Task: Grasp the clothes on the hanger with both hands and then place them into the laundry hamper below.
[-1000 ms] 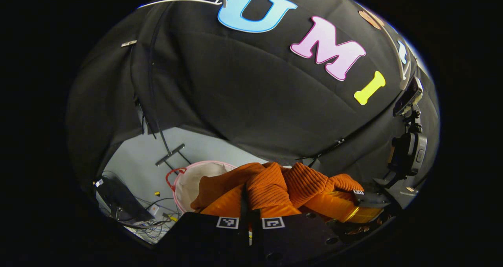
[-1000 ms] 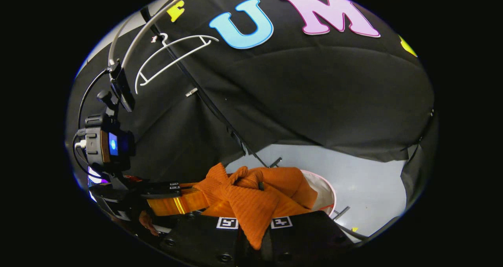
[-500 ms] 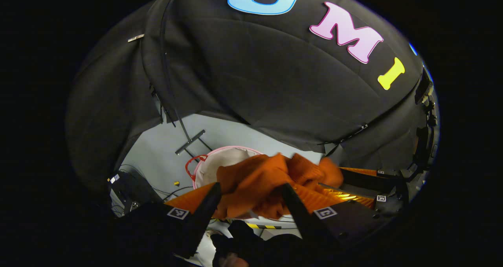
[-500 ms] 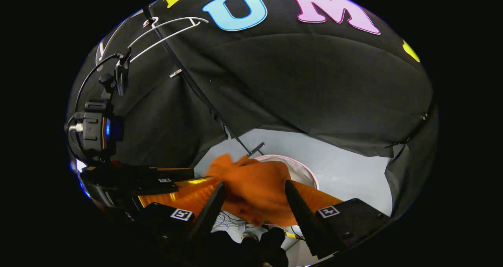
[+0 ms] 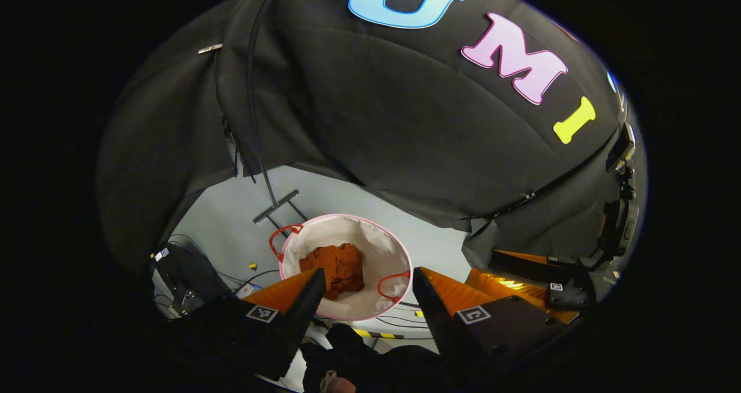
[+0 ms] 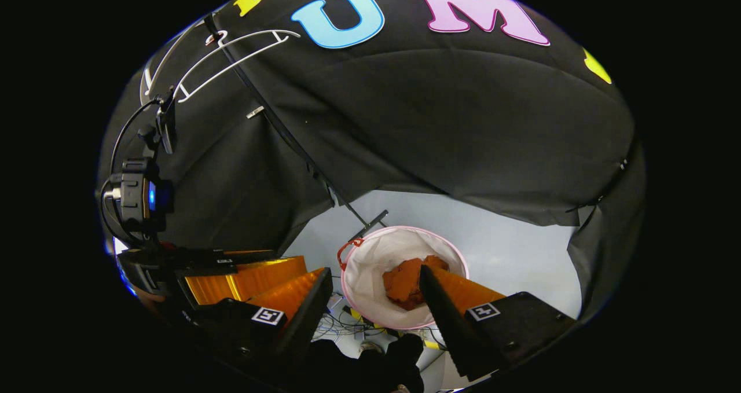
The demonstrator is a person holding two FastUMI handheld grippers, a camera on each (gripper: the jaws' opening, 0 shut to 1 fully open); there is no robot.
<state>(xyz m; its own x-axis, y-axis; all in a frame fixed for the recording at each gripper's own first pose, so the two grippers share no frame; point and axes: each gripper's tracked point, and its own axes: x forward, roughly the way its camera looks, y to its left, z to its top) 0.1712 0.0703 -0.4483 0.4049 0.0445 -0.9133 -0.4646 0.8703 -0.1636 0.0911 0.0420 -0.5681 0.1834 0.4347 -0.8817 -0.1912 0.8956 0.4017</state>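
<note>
We see the laundry hamper [image 5: 386, 253] on the floor, low in the middle of the frame, with the orange clothes [image 5: 337, 265] inside. Above it, our left tongs [image 5: 363, 300] and right tongs [image 6: 375, 300] are both released, grasping nothing.

L gripper [image 5: 365, 306] & R gripper [image 6: 376, 306]: jaws apart, empty.

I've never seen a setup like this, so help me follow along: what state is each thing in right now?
Left gripper: fingers open, holding nothing.
Right gripper: fingers open, holding nothing.
Orange garment: crumpled in the bottom of the hamper, touched by neither gripper.
Laundry hamper: upright on the floor, mouth open, garment inside.
White hanger: bare, hanging high on the rack against the booth wall.
</note>
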